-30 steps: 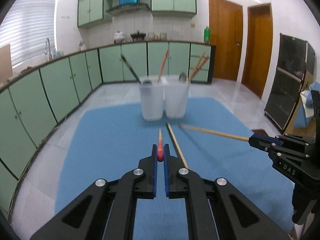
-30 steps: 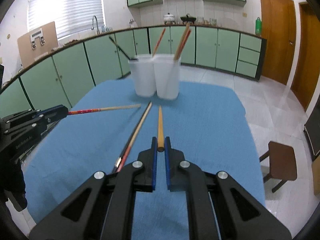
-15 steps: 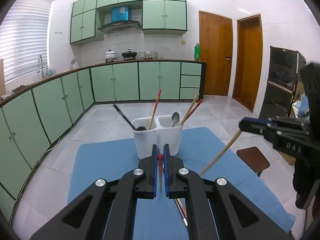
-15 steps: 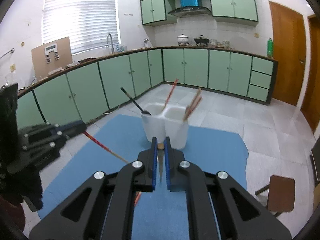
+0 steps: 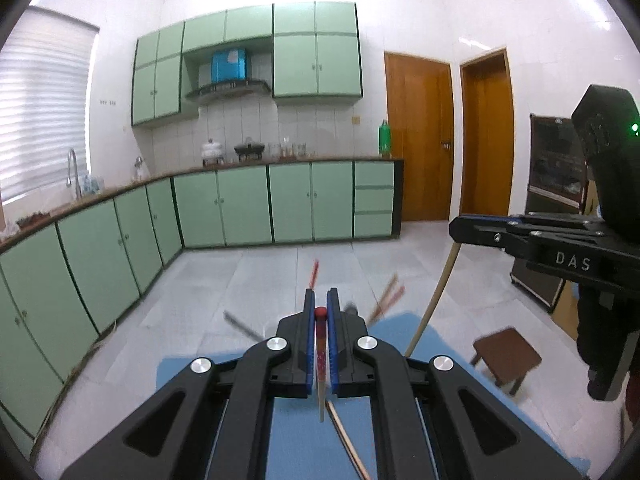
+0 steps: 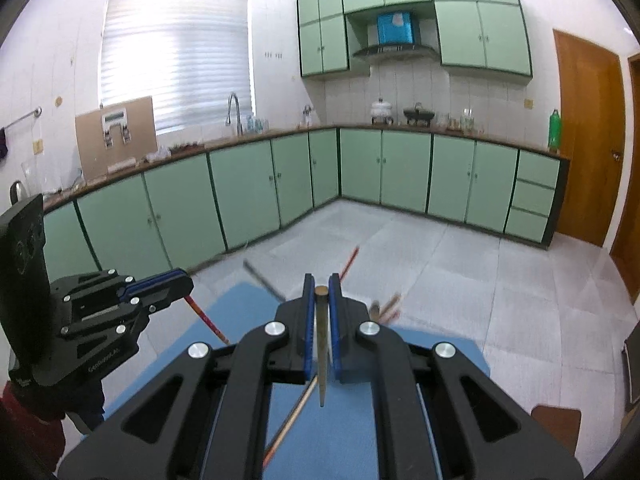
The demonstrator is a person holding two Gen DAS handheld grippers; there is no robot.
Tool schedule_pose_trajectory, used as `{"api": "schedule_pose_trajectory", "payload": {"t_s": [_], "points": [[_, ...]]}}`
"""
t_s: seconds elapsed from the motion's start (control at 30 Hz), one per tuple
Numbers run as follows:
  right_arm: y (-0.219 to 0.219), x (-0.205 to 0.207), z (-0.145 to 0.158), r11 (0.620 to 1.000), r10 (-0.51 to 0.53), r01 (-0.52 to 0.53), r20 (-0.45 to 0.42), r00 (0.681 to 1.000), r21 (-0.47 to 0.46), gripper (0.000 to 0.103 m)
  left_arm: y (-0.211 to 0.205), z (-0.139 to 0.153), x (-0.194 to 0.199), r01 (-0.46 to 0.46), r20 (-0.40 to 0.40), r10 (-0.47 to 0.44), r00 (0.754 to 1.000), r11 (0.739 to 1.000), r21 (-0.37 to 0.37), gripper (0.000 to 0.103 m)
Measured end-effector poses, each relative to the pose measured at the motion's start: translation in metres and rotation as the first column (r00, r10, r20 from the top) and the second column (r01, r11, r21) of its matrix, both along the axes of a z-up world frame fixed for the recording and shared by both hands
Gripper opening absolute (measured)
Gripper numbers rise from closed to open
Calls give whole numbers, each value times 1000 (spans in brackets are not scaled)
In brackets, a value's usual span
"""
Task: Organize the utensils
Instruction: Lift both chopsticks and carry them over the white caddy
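My left gripper (image 5: 320, 312) is shut on a red-topped chopstick (image 5: 321, 364) that hangs tip-down above the blue mat (image 5: 304, 440). My right gripper (image 6: 322, 292) is shut on a plain wooden chopstick (image 6: 322, 344), also hanging tip-down; it shows in the left wrist view (image 5: 434, 300) too. The left gripper's chopstick shows in the right wrist view (image 6: 204, 316). A third chopstick (image 5: 346, 440) lies on the mat. The white holder is hidden behind the jaws; only the blurred tops of utensils (image 5: 386, 296) standing in it show.
Green kitchen cabinets (image 5: 248, 204) line the far wall and the left side. A brown stool (image 5: 506, 354) stands on the floor to the right of the table. Wooden doors (image 5: 418, 144) are at the back right.
Both grippers have risen and tilted up, lifting their chopsticks off the mat until they hang vertical. The holder has dropped out of sight behind the jaws.
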State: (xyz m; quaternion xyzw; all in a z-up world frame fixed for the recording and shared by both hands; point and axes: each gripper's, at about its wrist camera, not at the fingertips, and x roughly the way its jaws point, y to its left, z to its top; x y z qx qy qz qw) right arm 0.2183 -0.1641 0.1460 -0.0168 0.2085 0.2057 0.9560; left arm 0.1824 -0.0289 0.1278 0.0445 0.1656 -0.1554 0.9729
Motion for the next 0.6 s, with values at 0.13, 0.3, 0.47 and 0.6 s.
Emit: {"api": "schedule_pose_trajectory", "payload": {"t_s": [0.13, 0.3, 0.47, 0.6], "points": [[0, 22, 21, 1000, -20, 19, 54, 998, 12, 6, -3, 29, 20, -10, 67, 11, 998, 1000, -15, 6], [-1, 53, 29, 999, -42, 41, 83, 996, 18, 6, -7, 50, 51, -25, 118, 30, 993, 999, -39, 6], [-2, 88, 13, 998, -59, 58, 56, 997, 25, 6, -11, 35, 87, -43, 90, 46, 995, 998, -34, 6], [0, 112, -13, 998, -66, 66, -6, 998, 19, 6, -13, 9, 109, -55, 25, 55, 998, 998, -24, 6]]}}
